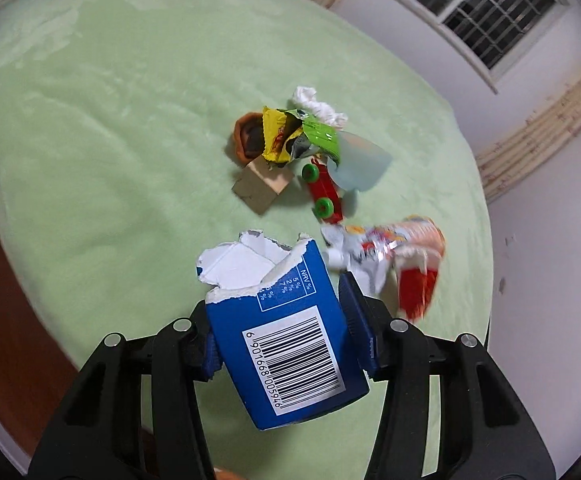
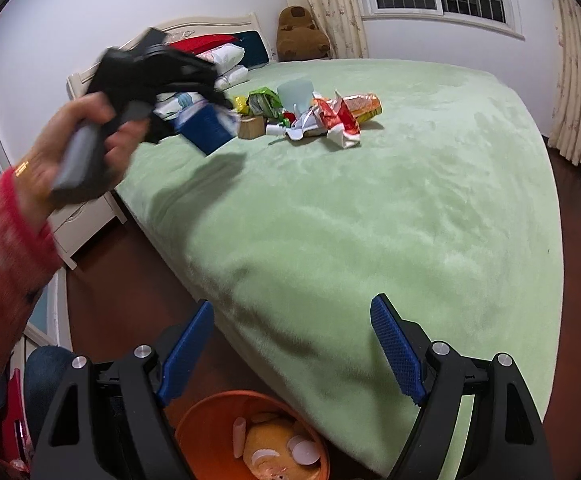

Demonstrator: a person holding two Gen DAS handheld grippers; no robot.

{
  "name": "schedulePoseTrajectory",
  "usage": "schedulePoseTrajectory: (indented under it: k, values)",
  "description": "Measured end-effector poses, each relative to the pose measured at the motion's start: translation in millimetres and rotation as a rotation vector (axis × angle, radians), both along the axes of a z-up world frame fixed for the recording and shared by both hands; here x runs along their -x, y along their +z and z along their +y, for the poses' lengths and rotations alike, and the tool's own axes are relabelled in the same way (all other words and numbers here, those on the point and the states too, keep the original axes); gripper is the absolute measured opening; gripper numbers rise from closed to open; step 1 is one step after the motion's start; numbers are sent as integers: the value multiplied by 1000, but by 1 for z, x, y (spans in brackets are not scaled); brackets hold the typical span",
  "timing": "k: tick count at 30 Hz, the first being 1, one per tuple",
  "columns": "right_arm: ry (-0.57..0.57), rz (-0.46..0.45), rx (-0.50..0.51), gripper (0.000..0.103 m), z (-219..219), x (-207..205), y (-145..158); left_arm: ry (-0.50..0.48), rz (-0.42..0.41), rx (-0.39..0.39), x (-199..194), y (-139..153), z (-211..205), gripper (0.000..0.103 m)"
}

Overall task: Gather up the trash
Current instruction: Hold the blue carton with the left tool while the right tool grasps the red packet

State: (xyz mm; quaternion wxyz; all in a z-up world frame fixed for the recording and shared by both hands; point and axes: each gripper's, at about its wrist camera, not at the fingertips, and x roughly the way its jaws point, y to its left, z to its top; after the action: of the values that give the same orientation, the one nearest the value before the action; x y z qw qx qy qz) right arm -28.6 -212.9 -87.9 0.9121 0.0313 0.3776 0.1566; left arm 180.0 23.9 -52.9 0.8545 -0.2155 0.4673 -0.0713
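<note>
My left gripper is shut on a torn blue carton with a barcode and holds it above the green bed. The right wrist view shows that carton in the air at the left, in the hand-held gripper. A pile of trash lies on the bed: yellow and green wrappers, white tissue, a cardboard piece, a red toy cart and a crumpled orange-red wrapper. My right gripper is open and empty above the orange bin.
The green bed fills both views. The orange bin holds several bits of trash. Pillows and a brown plush bear sit at the headboard. A white nightstand stands at the left, curtains at the right.
</note>
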Motion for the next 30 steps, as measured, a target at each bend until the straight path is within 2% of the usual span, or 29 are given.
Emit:
schedulePoseTrajectory:
  k: [5,11,18,21,23,24,26,30]
  values:
    - [-10,-47,38,79,5,-21,14,-64,-65,-70,50,0,-4,50]
    - [-39,-112,102,79,10,-82,35,-113,-101,-107,105,-11,3,50]
    - [-86,-4,213,79,27,-197,23,-99,-123,-107,139,-9,17,50]
    - [-100,59,216,70,31,-228,11,-90,-117,-85,141,-8,23,50]
    - [-120,108,219,58,29,-241,2,-86,-112,-77,142,-9,26,50]
    - [-122,142,196,34,27,-246,-2,-80,-114,-89,142,-10,27,50]
    - [-127,151,178,33,24,-245,-2,-81,-117,-98,144,-10,27,50]
    - [-107,101,201,32,24,-226,10,-82,-121,-92,144,-9,28,50]
